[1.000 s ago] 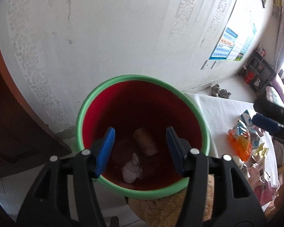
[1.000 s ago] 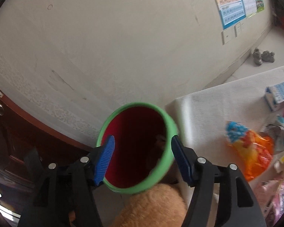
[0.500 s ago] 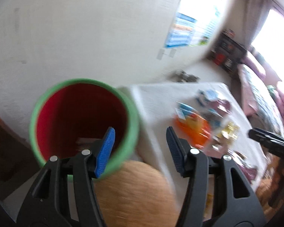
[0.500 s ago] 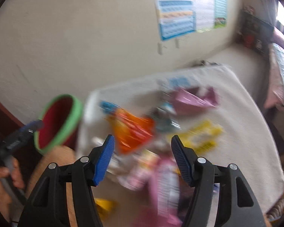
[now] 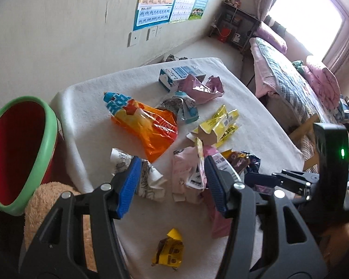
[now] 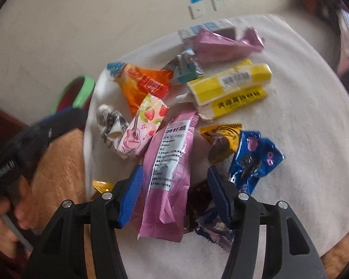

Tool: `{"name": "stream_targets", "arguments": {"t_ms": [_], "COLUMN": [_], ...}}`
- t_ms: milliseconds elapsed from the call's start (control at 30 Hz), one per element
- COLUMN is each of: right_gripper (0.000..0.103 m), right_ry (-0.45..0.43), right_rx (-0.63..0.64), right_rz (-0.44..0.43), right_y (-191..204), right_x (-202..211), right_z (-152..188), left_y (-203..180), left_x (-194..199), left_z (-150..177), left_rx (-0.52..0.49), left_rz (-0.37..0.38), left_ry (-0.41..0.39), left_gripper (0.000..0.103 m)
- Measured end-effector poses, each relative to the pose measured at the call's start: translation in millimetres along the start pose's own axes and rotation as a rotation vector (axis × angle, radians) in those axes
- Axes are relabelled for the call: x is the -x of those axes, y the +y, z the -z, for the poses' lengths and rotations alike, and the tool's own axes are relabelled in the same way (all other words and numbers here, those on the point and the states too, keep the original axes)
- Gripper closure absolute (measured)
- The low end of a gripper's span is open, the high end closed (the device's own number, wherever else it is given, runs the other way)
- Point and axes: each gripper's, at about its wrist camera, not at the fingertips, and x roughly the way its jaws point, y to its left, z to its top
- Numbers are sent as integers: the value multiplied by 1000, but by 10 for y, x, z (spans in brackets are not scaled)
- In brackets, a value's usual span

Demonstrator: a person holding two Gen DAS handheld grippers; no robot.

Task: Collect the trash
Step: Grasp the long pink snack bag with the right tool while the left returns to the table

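Both sets of tongs have been swung away from the bin since a second ago, when the red inside of it filled each view; now they're aimed down at the trash pile on the bench (image 5: pixel 256 107).

Left tongs (image 5: pixel 172 183) are spread with nothing pinched, held above a crumpled white wrapper (image 5: pixel 149 179) and a pale pink packet (image 5: pixel 186 174). A small yellow wrapper (image 5: pixel 168 251) is seen lying alone, nearer the camera.

Right tongs (image 6: pixel 174 197) are closing, with the long pink wrapper (image 6: pixel 169 169) lying between the blue pads, but no pad is seen pressing on it yet. A dark wrapper (image 6: pixel 200 200) sits just beside it, next to the right pad, and a blue packet (image 6: pixel 256 155) lies further right.

Rest of the trash is scattered over the white cloth: orange bag (image 5: pixel 149 125), yellow packets (image 5: pixel 221 123), a mauve crumpled bag (image 5: pixel 202 88), a blue and white carton (image 5: pixel 176 74).

The bin (image 5: pixel 46 125), green rim and red inside, is parked off the bench's left edge, with no trash from the bench in view inside it.
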Motion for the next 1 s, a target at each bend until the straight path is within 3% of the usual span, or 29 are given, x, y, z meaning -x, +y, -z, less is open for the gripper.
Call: {"name": "stream_targets", "arguments": {"t_ms": [200,267,400,533,633,800,933,1000], "right_gripper": [47,70,76,76,76,76,76,75], "right_ry": [4,32,-49,-184,-264,-306,-319,-322], "right_rx": [10,33,-25,-154,-232,-311,-317,-314], "right_rz": [-32,-10,-76,-119,-83,-120,-176,-197], "right_y": [54,83,-13,-296,-525,-717,-724,-704], "right_x": [-72,-156,34,354,545,651,688,682], "right_z": [5,23,-56,-126,-125,-126,-135,-177], "left_y": [53,85,76,-13,-130,-233,-233,-240], "left_x": [61,58,81,32,-93,-380,-461,-509], "left_z": [23,23,28,42,73,85,60,39], "left_rx": [-6,6,-2,-31,-72,-99,-114,-141], "left_rz": [-43,-46,-44,-26,-19,-39,-53,-81], "left_ry": [-6,-2,-4,10,37,91,79,78], "left_gripper": [50,50,50,50,50,53,55,68]}}
